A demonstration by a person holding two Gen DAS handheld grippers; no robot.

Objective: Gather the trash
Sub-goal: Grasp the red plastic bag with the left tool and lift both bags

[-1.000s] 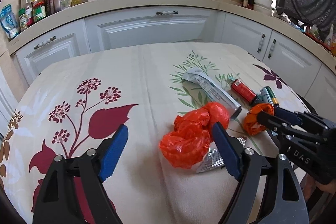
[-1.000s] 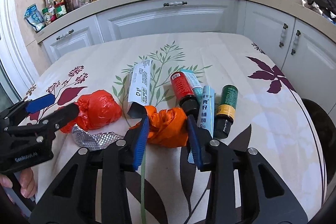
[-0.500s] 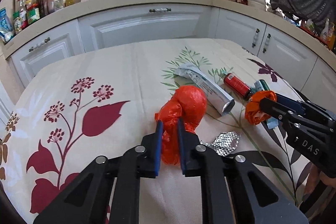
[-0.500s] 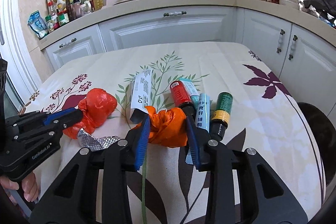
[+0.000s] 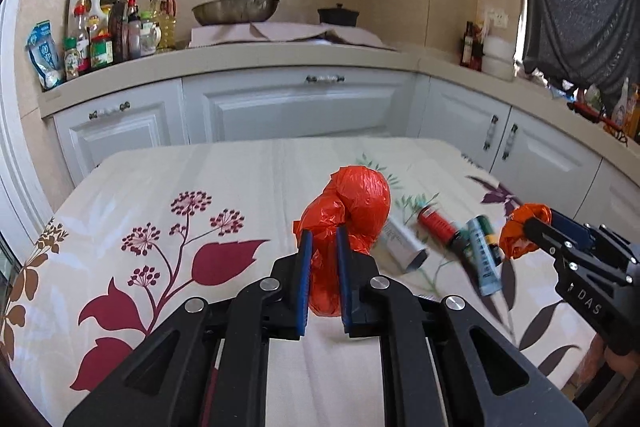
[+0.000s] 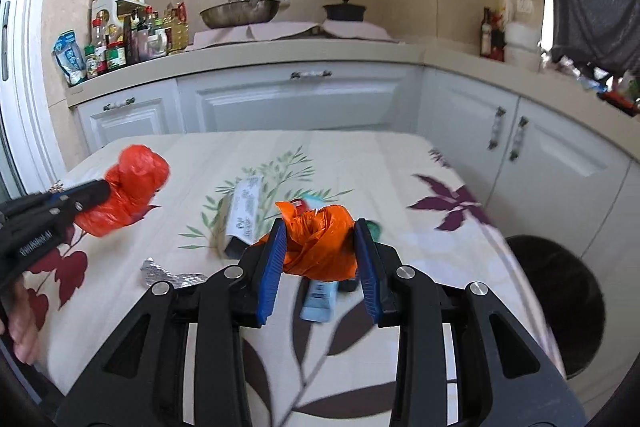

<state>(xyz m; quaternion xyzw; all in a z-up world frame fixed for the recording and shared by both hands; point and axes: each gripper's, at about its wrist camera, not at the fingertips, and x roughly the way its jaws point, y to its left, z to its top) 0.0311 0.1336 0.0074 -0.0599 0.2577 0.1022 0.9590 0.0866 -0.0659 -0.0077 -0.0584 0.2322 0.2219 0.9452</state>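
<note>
Bright daylight, fisheye edges, perhaps motion-blurred clutter

Crumpled red plastic bag (image 5: 352,211) pinched and lifted off the table, crumpled orange bag (image 6: 320,243) likewise clamped and raised — tubes, bottles, foil blister lying below

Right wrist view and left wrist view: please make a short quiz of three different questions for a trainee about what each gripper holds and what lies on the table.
1. True or false: the left gripper is shut on the red plastic bag.
2. What does the right gripper hold? A) the crumpled foil B) the orange plastic bag C) the green-capped bottle
3. Name the dark round container standing beside the table, at the right edge of the right wrist view.

Key
1. True; its blue pads pinch the bag.
2. B, the orange plastic bag; the crumpled foil lies on the tablecloth.
3. The black trash bin.
</note>
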